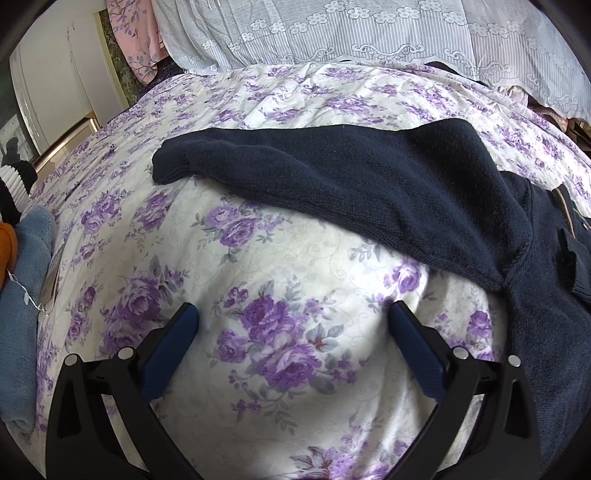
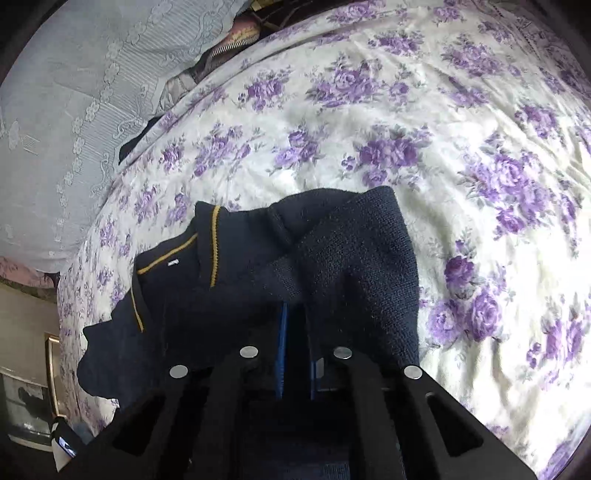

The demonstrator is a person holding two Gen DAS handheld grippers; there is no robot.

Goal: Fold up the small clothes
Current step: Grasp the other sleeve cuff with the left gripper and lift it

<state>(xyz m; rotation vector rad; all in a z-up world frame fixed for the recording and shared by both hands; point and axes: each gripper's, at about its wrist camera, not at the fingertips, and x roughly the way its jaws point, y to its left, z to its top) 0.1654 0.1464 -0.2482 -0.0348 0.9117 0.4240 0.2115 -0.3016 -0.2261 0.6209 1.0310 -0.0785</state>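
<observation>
A small navy knit sweater [image 1: 369, 184] lies on the floral bedspread [image 1: 280, 332], one sleeve stretched to the left, its body at the right edge. My left gripper [image 1: 293, 317] is open and empty over bare bedspread, below the sleeve and apart from it. In the right wrist view my right gripper [image 2: 295, 314] is shut on the navy sweater [image 2: 351, 258], which bunches over the fingertips. Its collar with a mustard-yellow stripe [image 2: 214, 247] lies to the left. The fingertips are hidden under the fabric.
A white lace cover [image 1: 369, 29] runs along the far side of the bed. A blue fleece item [image 1: 26, 288] and something orange [image 1: 7, 247] lie at the left edge. A pink floral cloth [image 1: 133, 33] hangs at the back left. Bedspread [image 2: 480, 147] spreads to the right.
</observation>
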